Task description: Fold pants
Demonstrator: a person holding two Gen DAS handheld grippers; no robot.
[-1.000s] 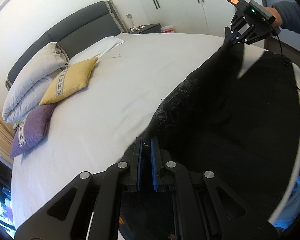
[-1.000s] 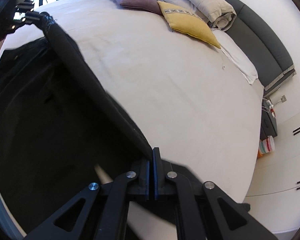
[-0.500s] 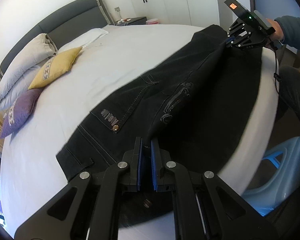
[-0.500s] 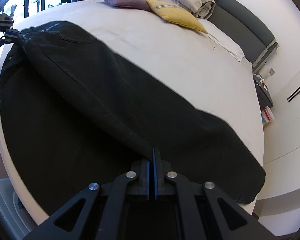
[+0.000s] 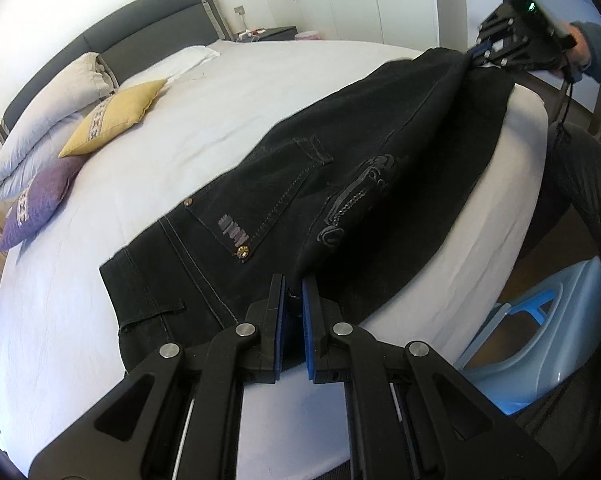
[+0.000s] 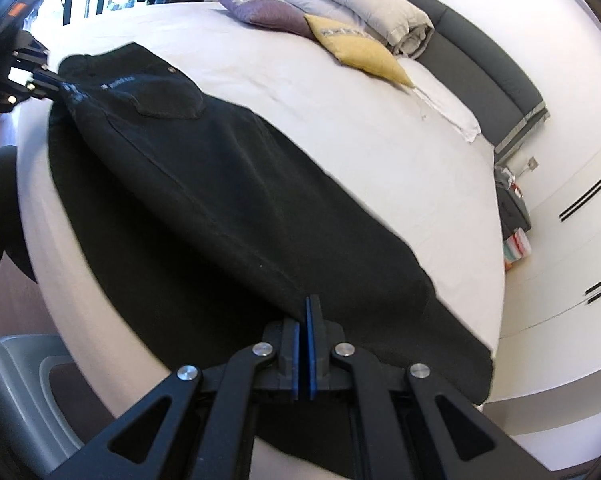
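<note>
a round white bed fills the room, pillows by its grey headboard. black pants lie stretched along its near edge, waistband end at the left gripper, leg end at the right gripper. each gripper's jaws are clamped narrow on a pinch of the fabric's edge.

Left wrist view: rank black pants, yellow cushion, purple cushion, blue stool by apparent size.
1. black pants, by far the largest, both grippers shut on them.
2. blue stool, partly cut off and near the camera, so unsure.
3-4. yellow cushion and purple cushion look alike; not ranked.
</note>
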